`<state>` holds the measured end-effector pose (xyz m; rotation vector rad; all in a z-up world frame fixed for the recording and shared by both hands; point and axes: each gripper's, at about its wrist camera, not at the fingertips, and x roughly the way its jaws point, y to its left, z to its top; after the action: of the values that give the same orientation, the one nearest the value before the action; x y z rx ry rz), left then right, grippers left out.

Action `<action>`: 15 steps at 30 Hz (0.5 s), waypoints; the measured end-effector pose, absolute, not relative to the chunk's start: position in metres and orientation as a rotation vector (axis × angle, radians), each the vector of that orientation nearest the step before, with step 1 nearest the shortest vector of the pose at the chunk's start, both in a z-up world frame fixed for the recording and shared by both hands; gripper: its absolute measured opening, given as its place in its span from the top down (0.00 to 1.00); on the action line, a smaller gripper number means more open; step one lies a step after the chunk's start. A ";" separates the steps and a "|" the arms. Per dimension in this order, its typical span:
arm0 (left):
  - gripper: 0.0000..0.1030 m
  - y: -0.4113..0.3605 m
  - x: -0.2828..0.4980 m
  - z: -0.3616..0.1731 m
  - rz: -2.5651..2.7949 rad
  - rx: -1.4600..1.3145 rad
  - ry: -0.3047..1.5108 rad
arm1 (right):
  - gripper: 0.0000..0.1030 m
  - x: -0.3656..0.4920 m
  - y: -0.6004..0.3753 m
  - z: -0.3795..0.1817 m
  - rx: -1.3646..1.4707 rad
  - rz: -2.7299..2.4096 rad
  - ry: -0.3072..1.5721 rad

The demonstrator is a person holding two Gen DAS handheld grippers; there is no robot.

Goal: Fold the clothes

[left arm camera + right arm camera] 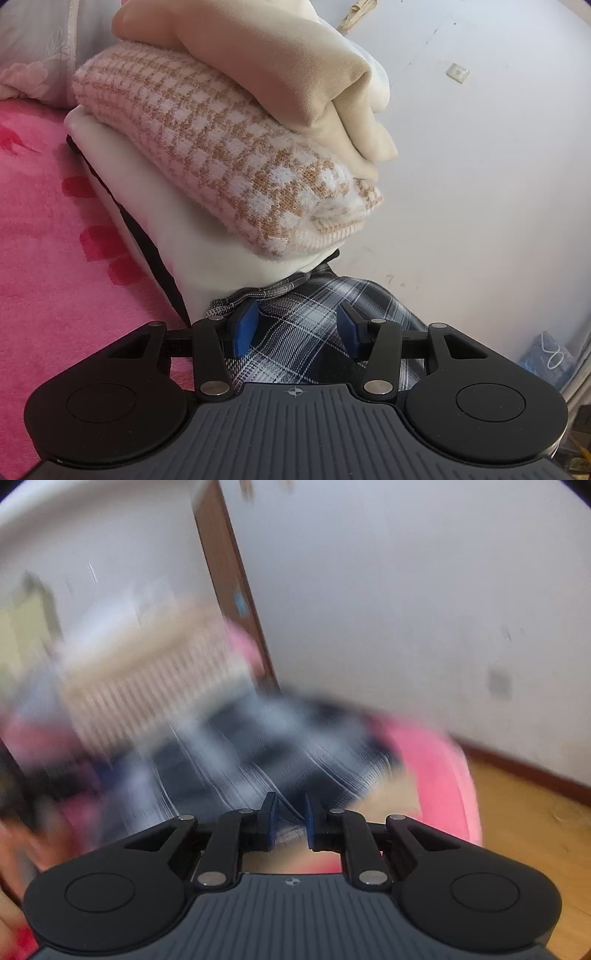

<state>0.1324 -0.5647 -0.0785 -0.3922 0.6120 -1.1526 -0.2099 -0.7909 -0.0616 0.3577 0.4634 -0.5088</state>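
Plaid garment (295, 332) lies on the pink blanket (44, 258) between our half-spread left gripper (295, 328) pads, apparently unpinched, nearer than our narrowly gapped right gripper (290, 821), grip unclear.

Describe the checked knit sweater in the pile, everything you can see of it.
The checked knit sweater is fuzzy, with white squares on a tan grid and a ribbed hem at its near end. It lies folded into a thick bundle, second from the top of the pile. A folded beige garment rests on it, and it sits on a folded white garment. Neither gripper touches it in the left wrist view. The right wrist view is too blurred to add detail.
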 end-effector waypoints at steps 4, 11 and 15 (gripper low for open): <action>0.53 -0.566 0.134 -0.079 -1.152 -0.394 0.614 | 0.85 -0.220 -0.749 -0.022 0.288 -0.501 0.307; 0.53 -0.576 0.135 -0.076 -1.155 -0.403 0.621 | 0.85 -0.176 -0.679 -0.044 0.000 -0.305 0.562; 0.52 -0.580 0.135 -0.076 -1.153 -0.402 0.622 | 0.85 -0.181 -0.685 -0.007 0.029 -0.276 0.486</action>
<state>0.1355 -0.5803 -0.0763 -0.4018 0.6217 -1.1525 -0.1810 -0.6847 -0.0071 0.0287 0.4861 -0.2756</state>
